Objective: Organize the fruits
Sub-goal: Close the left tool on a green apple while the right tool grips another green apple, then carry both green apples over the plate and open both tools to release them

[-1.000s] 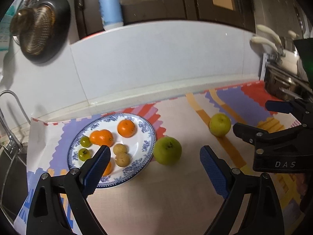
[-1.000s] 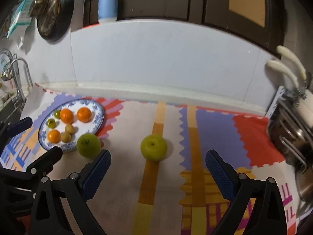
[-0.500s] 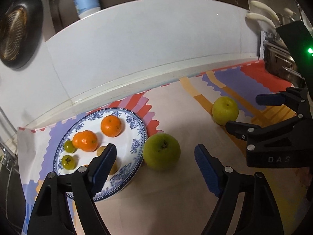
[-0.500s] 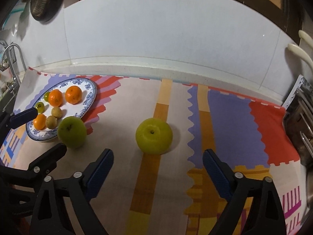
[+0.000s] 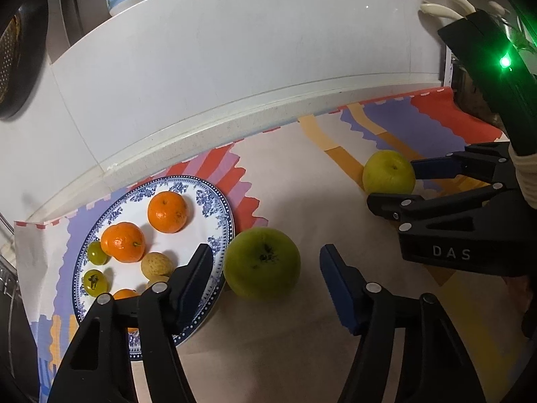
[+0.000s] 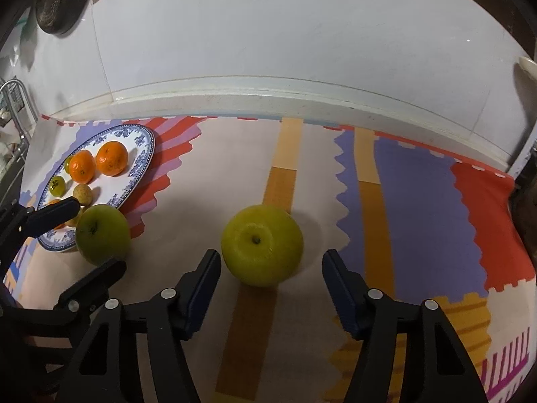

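Green apples, both claws closing in.
My left claw (image 5: 265,277) brackets darker apple (image 5: 261,263), right claw (image 6: 271,273) yellower apple (image 6: 262,244); pads not touching yet; next, pinch.

Each fisheye camera sits behind its own gripper, looking forward and steeply down along black fingers toward the white tiled wall (image 6: 268,33) at the back edge of the colourful patterned mat (image 6: 208,168). The left wrist view sits close over the mat's left end; the right wrist view over its middle. Both share the blue-and-white patterned plate (image 5: 220,221) (image 6: 146,154), the green apple (image 5: 261,262) (image 6: 102,235) and the yellow-green apple (image 5: 387,173) (image 6: 261,245).
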The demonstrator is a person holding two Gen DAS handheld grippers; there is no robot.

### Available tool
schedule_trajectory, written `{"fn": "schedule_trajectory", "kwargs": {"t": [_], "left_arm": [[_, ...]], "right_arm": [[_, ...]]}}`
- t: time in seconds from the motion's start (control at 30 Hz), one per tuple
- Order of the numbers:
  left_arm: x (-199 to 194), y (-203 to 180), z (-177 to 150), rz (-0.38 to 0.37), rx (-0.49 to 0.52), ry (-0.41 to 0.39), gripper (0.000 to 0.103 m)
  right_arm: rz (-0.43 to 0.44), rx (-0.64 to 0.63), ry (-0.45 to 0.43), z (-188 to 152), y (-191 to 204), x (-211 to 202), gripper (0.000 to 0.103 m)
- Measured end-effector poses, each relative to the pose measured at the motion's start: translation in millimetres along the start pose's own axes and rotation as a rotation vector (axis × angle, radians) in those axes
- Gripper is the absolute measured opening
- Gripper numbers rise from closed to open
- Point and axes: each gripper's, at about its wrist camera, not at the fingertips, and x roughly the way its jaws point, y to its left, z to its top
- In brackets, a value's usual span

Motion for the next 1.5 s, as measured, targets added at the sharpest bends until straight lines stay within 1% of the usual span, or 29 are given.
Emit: {"fn": "schedule_trajectory", "kwargs": {"t": [0.1,0.17,0.23,0.7,0.93,1.23,1.5], "left_arm": [[4,1,2,-0.003,-0.002,0.005,0.057],[5,2,2,-0.009,-0.007,0.010,0.052],[6,3,3,-0.006,-0.011,0.006,0.048],[6,11,5,-0.040,-0.042,0.015,0.048],[-4,13,7,-0.050,-0.063,0.001,0.047],[-37,20,16,-0.068,-0.089,-0.067,0.047],[-73,30,20,-0.075,-0.113,-0.128,0.047]], "right_arm": [[0.009,-0.003,0.012,1,1,6,0.057],[0.020,-0.001,0.022,1,1,9,0.051],[0.022,0.003,0.022,1,1,10,0.050],[0.014,0.016,0.012,1,1,9,0.048],[0.009,0.025,-0.015,0,2,-4,0.048],[0.019,0.042,-0.070,1,9,-39,0.048],[0.020,0.041,-0.153,7,21,-83,0.048]]}}
